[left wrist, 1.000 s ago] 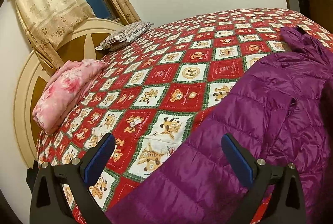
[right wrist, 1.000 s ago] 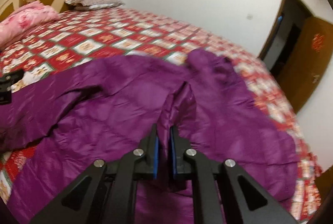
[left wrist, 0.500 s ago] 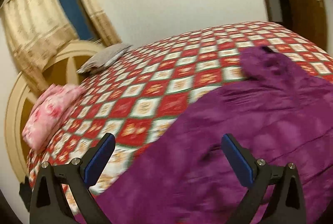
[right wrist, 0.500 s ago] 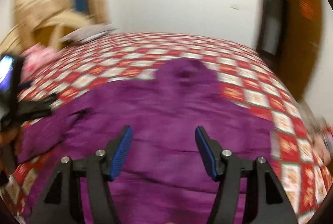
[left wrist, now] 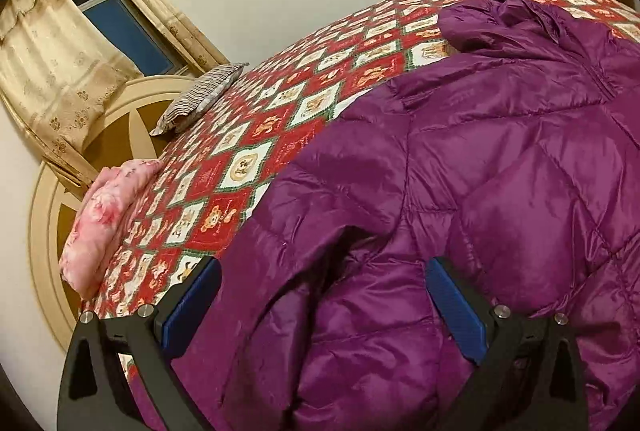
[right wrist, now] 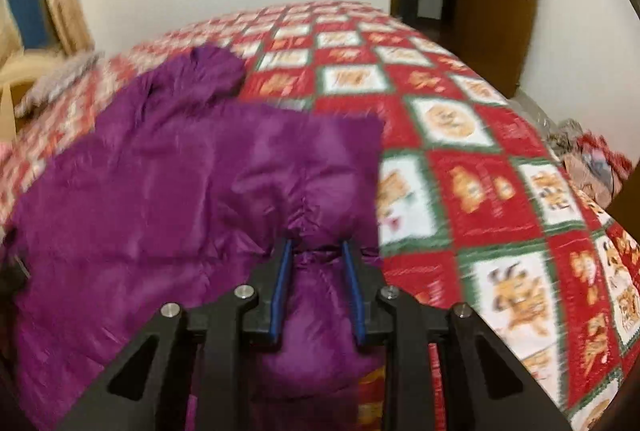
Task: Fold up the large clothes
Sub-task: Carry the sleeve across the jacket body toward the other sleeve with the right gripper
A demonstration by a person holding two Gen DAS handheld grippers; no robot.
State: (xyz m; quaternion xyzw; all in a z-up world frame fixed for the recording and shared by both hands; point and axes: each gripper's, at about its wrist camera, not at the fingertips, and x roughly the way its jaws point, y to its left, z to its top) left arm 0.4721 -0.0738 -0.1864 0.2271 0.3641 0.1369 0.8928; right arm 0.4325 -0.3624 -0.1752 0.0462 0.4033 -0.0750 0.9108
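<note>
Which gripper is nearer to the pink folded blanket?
Left. The left gripper hovers near the pink folded blanket; the right gripper, closing around purple jacket fabric, is farther away.

The left gripper (left wrist: 320,295) is made of black plastic. It has two thick arms with open triangle holes in them. Each arm ends in a flat finger, and each of the fingers (left wrist: 456,315) has a bright blue pad on its inner side. The blue pads have tiny ridges. Small round silver screws sit on top of the black arms.

The right gripper (right wrist: 318,283) looks the same: black arms with triangle holes, thin blue pads (right wrist: 280,283) on the inner sides, and four shiny silver screws in a row across the top.
</note>
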